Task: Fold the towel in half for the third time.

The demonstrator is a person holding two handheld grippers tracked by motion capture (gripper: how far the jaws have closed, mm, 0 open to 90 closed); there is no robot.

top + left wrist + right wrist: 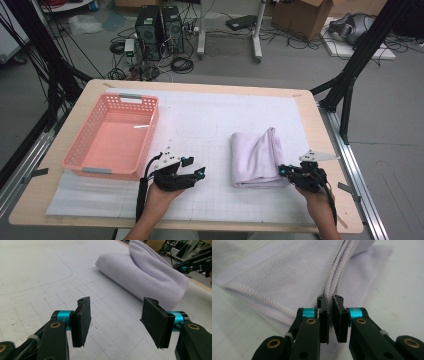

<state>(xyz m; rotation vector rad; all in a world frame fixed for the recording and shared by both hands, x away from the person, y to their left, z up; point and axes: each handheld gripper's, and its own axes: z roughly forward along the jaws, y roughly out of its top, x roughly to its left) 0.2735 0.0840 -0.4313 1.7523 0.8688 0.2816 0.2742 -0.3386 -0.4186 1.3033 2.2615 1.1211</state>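
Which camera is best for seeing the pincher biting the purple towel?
The right gripper view: its right gripper sits shut on the towel hem, seen up close. The high view shows that gripper small at the towel's near corner. The left gripper view shows the towel lying folded, the bite unclear.

A pink basket (113,135) sits on the gridded white mat (210,125) covering the wooden table (320,135).
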